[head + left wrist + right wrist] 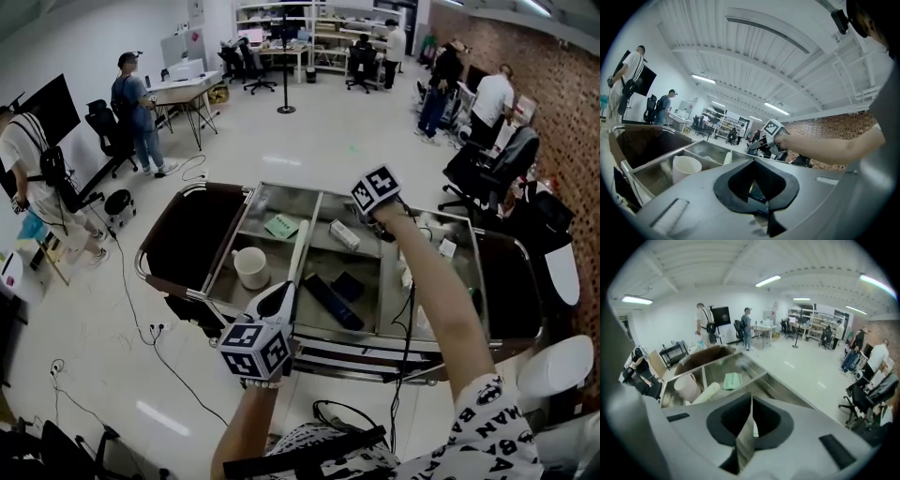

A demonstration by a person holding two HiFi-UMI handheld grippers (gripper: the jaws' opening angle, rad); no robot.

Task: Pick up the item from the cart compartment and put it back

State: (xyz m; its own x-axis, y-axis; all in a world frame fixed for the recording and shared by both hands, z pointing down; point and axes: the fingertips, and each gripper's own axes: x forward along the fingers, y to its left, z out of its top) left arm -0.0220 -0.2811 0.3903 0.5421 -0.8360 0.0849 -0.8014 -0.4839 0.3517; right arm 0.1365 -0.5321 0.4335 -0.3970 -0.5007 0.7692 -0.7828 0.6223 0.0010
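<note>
Head view: the right claw (373, 216) hangs over the cart's (286, 189) middle bay. The box (344, 234), probably the item, lies just left of and below it, slanting across the bay. The left claw (279, 298) waits back at the near rim.

Left gripper view: the jaws are apart and grip nothing.

Right gripper view: the jaws are pressed together, and I can make out nothing between them. The bay walls crowd the sides, and there is open room above.

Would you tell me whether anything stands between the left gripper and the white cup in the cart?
Nothing visible does: the white cup stands just ahead and left of the left gripper, and the white roll lies to its right.
</note>
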